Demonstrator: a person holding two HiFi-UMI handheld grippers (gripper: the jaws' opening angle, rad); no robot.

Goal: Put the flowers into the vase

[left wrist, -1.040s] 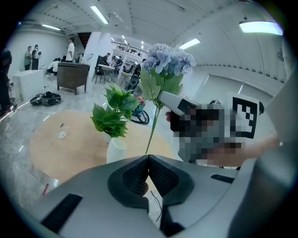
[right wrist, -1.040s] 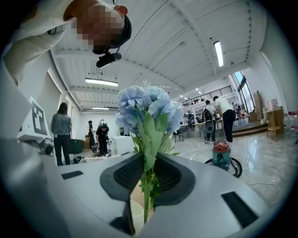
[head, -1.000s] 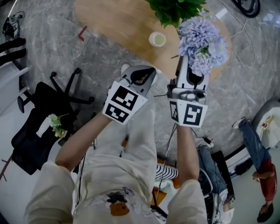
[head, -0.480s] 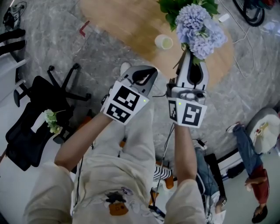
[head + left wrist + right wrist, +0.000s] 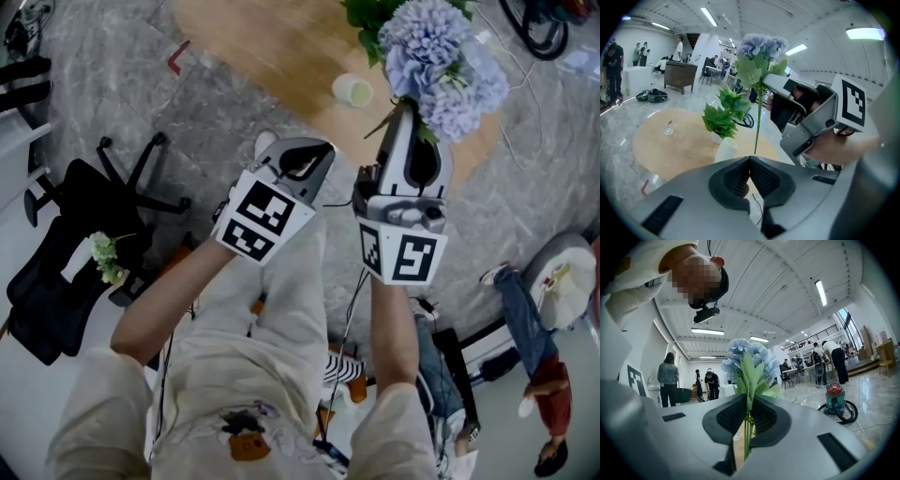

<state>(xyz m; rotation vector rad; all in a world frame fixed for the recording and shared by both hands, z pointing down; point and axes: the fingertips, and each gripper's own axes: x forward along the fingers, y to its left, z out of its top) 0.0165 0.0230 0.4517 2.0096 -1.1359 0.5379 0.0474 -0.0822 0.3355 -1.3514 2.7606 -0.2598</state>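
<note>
Raised slightly since the earlier frame, the right gripper (image 5: pixel 747 405) now carries the flowers (image 5: pixel 439 58) higher, toward the upper right of the head view. Its ribbed black pads have just been closing and now pinch the thin green stems, with the frilly pale-blue heads fanned out above. At centre, the left gripper (image 5: pixel 750 159) has its jaws pressed together on nothing. Its view shows a smooth white vase (image 5: pixel 725 149) on the round wooden table (image 5: pixel 675 150), beside a leafy potted plant (image 5: pixel 723 115).
</note>
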